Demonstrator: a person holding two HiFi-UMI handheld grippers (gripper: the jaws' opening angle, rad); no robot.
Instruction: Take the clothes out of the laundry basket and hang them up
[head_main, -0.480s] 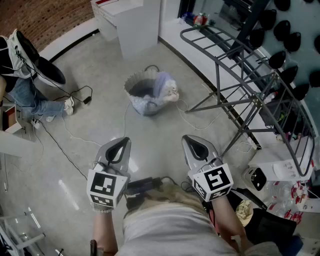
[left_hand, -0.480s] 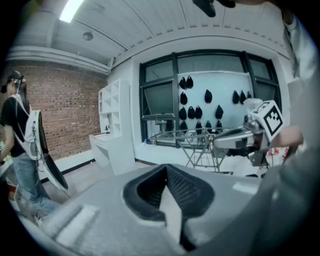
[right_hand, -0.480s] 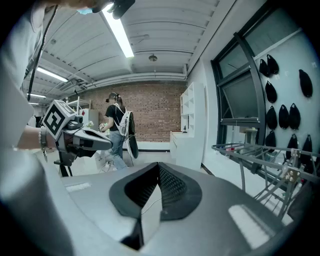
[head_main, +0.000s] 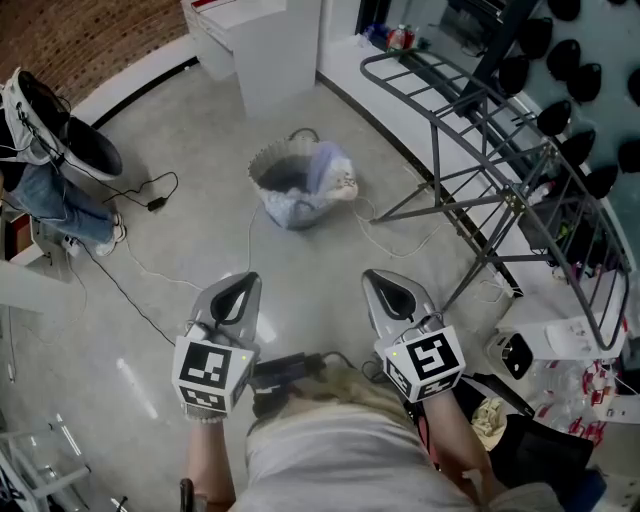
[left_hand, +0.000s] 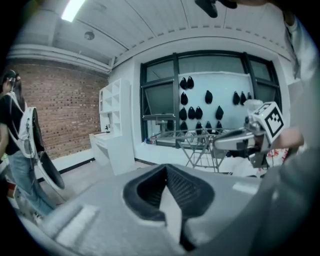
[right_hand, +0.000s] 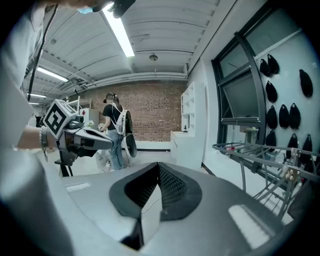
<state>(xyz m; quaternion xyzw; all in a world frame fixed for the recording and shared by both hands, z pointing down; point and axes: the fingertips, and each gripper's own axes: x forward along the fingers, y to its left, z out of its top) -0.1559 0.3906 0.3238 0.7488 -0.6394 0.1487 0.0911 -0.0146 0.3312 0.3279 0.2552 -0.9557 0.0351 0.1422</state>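
Bystander (head_main: 52, 165) shifted left; left tongs (head_main: 240, 287), right tongs (head_main: 386, 287) (both pressed together) face upright laundry basket (head_main: 266, 162).

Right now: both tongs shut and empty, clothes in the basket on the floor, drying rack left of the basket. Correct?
One error: the head view shows the drying rack right of the basket, not left. The rest stands: left tongs and right tongs shut and empty, clothes in the basket on the floor.

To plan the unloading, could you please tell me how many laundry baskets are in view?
1. The laundry basket stands on the floor left of the drying rack, clothes spilling over its right side. No other shows.
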